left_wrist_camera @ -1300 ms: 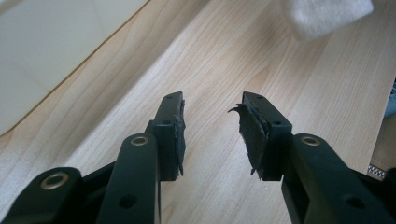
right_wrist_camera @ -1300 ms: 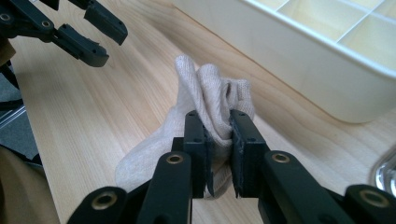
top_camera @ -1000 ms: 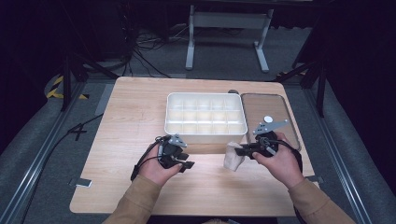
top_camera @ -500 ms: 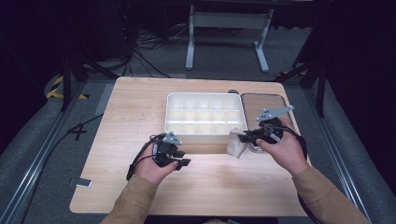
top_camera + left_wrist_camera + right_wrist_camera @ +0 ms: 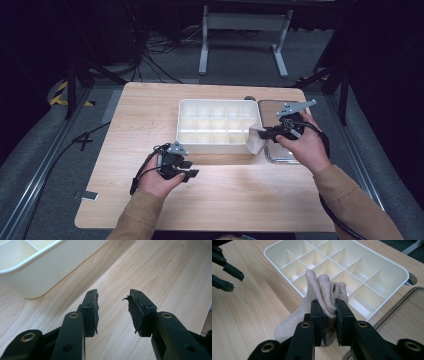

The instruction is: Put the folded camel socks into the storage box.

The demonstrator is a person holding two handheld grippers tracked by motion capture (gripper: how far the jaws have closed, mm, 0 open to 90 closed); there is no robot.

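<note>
A beige cloth [image 5: 255, 143] hangs bunched from my right gripper [image 5: 264, 134], which is shut on it at the right front corner of the white compartment tray [image 5: 212, 147]. In the right gripper view the jaws pinch the cloth's [image 5: 322, 287] folded top, my right gripper [image 5: 329, 306] just short of the tray's [image 5: 367, 272] empty compartments. My left gripper [image 5: 192, 172] rests low over the table in front of the tray, open. The left gripper view shows my left gripper [image 5: 113, 296] with bare wood between its jaws and the tray's wall [image 5: 37, 275] to the upper left.
A brown tray with a clear rim [image 5: 280, 107] lies against the white tray's right side, under my right hand; its edge [image 5: 407, 315] shows in the right gripper view. Bare wooden table [image 5: 150, 115] spreads left and front. The table's edges drop to grey floor.
My right gripper has risen and moved away from me and to the right, carrying the cloth off the table to the tray's corner. The left gripper has stayed put.
</note>
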